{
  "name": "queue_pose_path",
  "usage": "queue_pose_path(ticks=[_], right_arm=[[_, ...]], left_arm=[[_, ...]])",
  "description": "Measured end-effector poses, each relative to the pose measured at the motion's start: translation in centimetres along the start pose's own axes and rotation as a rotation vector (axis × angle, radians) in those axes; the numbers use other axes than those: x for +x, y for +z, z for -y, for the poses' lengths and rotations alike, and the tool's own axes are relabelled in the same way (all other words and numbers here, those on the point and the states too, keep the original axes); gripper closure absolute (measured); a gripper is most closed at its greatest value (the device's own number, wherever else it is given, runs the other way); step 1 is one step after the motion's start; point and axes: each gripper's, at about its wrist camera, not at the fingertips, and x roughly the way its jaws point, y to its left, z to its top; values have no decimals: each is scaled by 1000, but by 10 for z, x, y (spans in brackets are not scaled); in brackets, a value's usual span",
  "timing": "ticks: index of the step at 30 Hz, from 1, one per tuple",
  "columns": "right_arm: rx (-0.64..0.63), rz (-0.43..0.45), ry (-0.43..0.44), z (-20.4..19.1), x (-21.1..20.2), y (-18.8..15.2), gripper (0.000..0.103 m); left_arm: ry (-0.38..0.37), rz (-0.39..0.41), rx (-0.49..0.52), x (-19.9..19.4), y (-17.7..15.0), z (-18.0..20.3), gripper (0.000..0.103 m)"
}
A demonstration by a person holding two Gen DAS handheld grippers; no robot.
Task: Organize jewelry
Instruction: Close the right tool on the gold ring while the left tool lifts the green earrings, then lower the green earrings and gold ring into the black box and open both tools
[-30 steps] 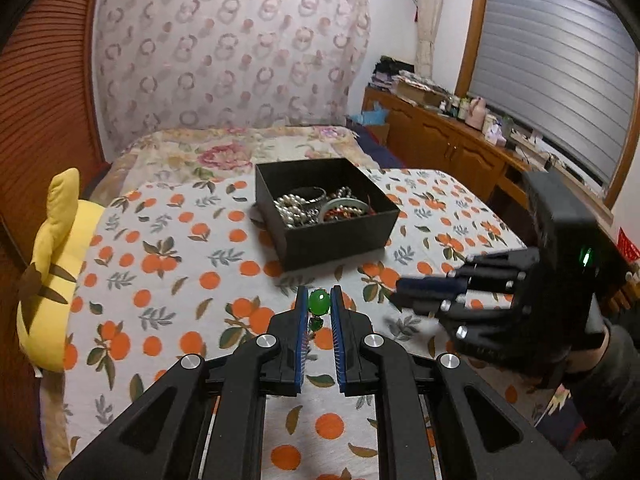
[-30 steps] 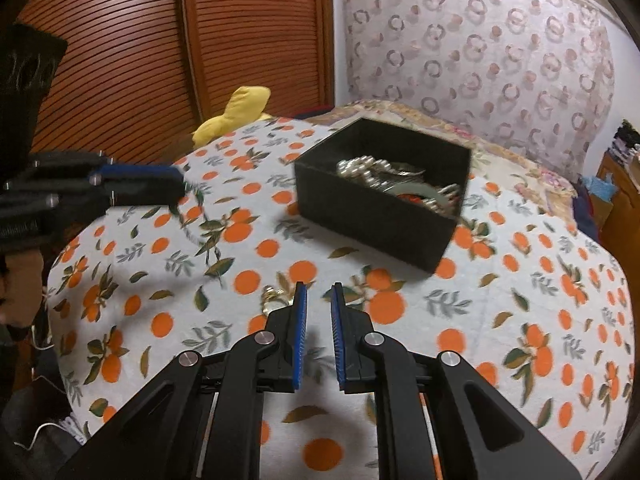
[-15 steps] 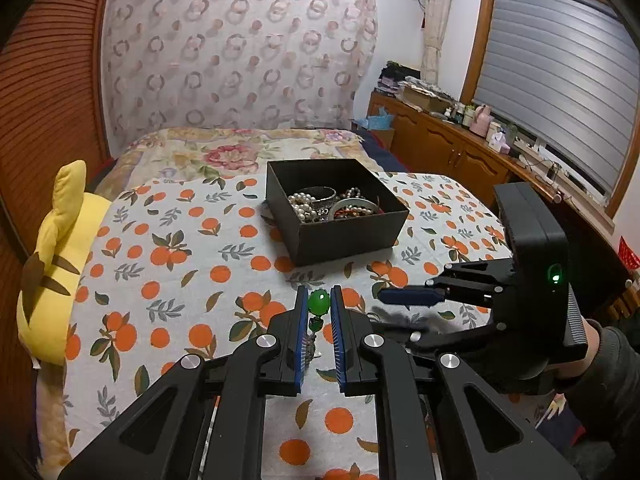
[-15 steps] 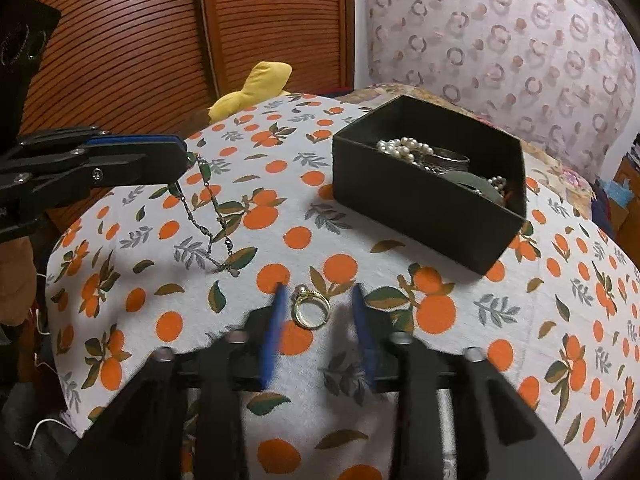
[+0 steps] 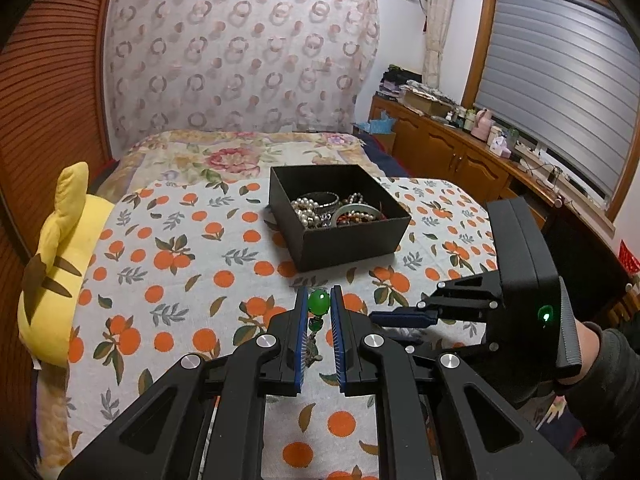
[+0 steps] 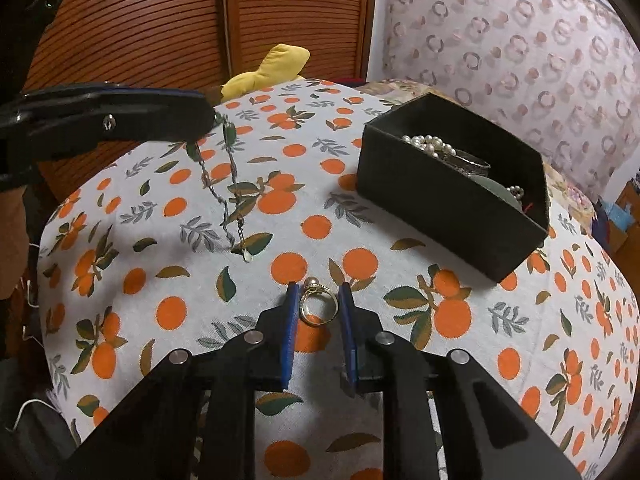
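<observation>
My left gripper (image 5: 319,304) is shut on a necklace with a green bead (image 5: 319,302); its chain (image 6: 224,184) hangs from the left gripper (image 6: 208,114) down to the cloth in the right wrist view. My right gripper (image 6: 318,294) is open, its jaws on either side of a gold ring with a pearl (image 6: 317,304) that lies on the cloth. The right gripper (image 5: 394,317) also shows low at the right of the left wrist view. A black box (image 5: 348,246) with pearls and bangles stands beyond; it also shows in the right wrist view (image 6: 448,200).
An orange-print cloth (image 5: 180,264) covers the table. A yellow plush toy (image 5: 56,256) lies at its left edge. A floral bed (image 5: 224,156) lies behind the table, with wooden cabinets (image 5: 452,156) under the window at the right.
My left gripper has lifted the necklace, so its chain now hangs above the cloth. My right gripper has opened and come down around the ring.
</observation>
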Motion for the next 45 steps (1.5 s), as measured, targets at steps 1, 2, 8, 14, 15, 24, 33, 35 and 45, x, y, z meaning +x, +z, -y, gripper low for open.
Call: queue_pose_path(ticks=[1,2,8,14,15,24,33,35,45], right_arm=[[1,2,0,1,-1,-1,81],[4,3,1,1,-2,-1,81],[22,42,-5,9,-19,0,81],[27,100,-32,23,-42,12,81],[28,109,-35,27,-45,15,81],[72,162,-81,75,-54,42,81],[113,158,-85,109,-32,57,81],[125,158,-76,114,-25,57,81],[172,159,-47,127,-13,53,68]], left_arm=[[1,3,0,-1,1,0,93],[1,5,-1,-2,3,0,93],[2,28,7,-7,19,7,93],[2,65,25,-8,46,12,93],[2,71,28,-7,52,13,93],[-3,100,41,13,94,18,93],[-4,73,33,54,118,13,93],[0,61,31,65,120,9,93],[26,19,26,101,124,2,93]])
